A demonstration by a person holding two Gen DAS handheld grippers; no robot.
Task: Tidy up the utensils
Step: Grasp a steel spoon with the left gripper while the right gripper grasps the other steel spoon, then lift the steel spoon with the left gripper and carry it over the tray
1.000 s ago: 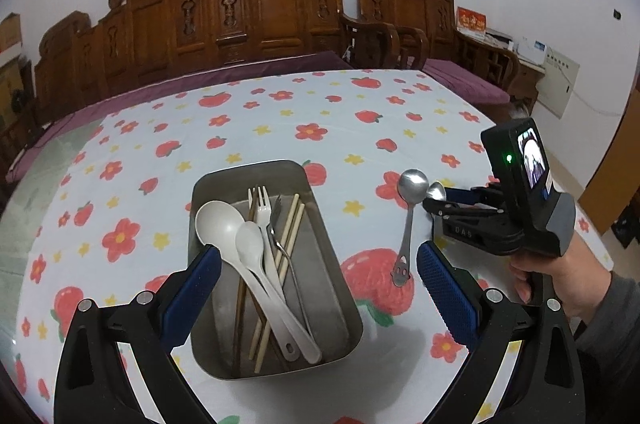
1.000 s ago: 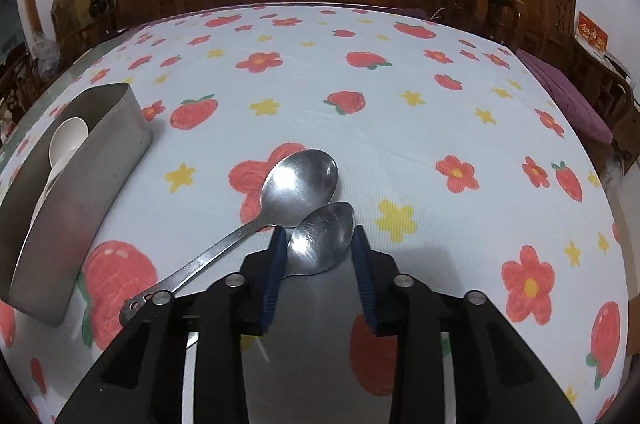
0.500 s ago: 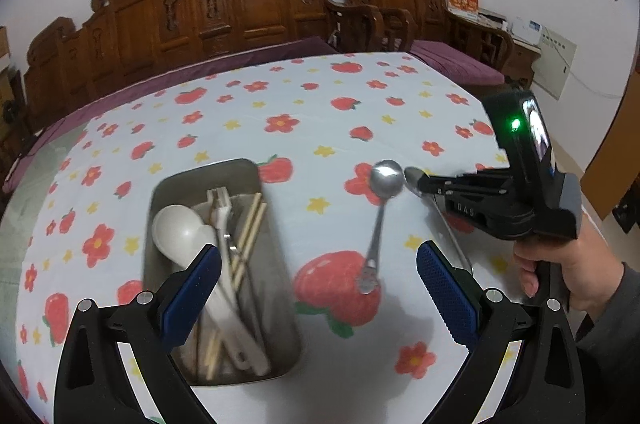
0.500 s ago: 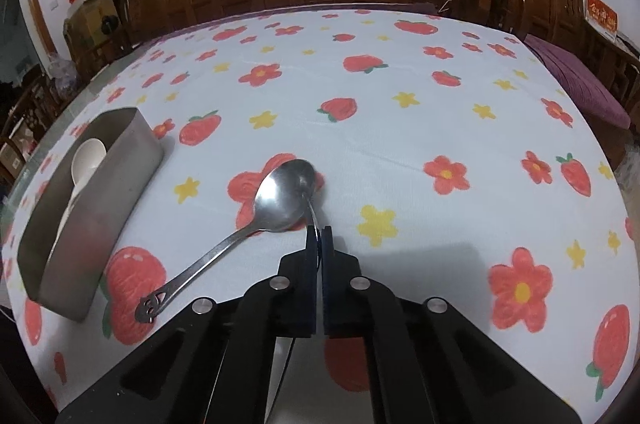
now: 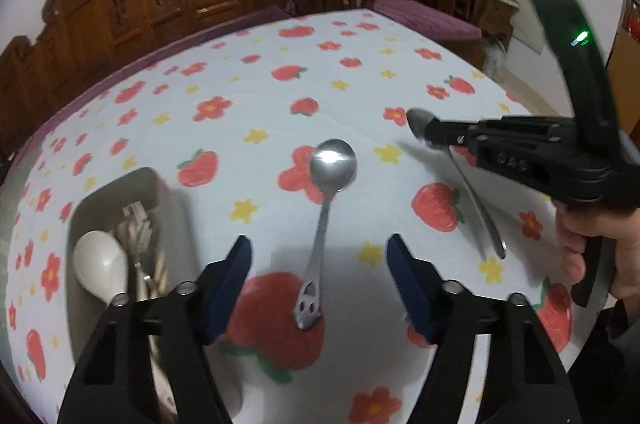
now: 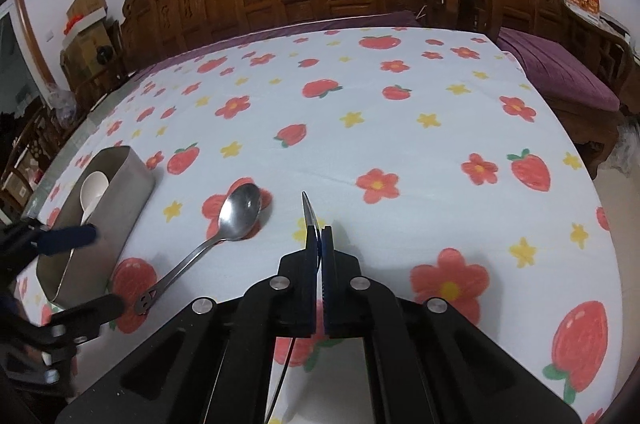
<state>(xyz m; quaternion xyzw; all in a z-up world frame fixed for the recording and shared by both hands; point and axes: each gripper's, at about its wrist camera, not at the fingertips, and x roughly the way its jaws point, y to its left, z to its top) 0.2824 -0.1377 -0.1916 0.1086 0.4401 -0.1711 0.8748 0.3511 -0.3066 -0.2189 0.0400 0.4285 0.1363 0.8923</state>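
The right gripper (image 6: 321,248) pinches a small steel spoon (image 5: 476,200) by its bowl, lifted off the strawberry-print surface (image 6: 400,128). At lower centre of the left wrist view, the left gripper (image 5: 318,276) is closing astride a large steel spoon's (image 5: 326,208) handle, not touching. A rectangular metal tray (image 5: 168,192) sits lower left.

Open tablecloth (image 6: 420,152) beyond and right | metal tray (image 6: 120,192) blocks left | large spoon (image 5: 326,208) lies between

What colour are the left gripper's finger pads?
Dark blue pads on black arms, clearest in the left wrist view.
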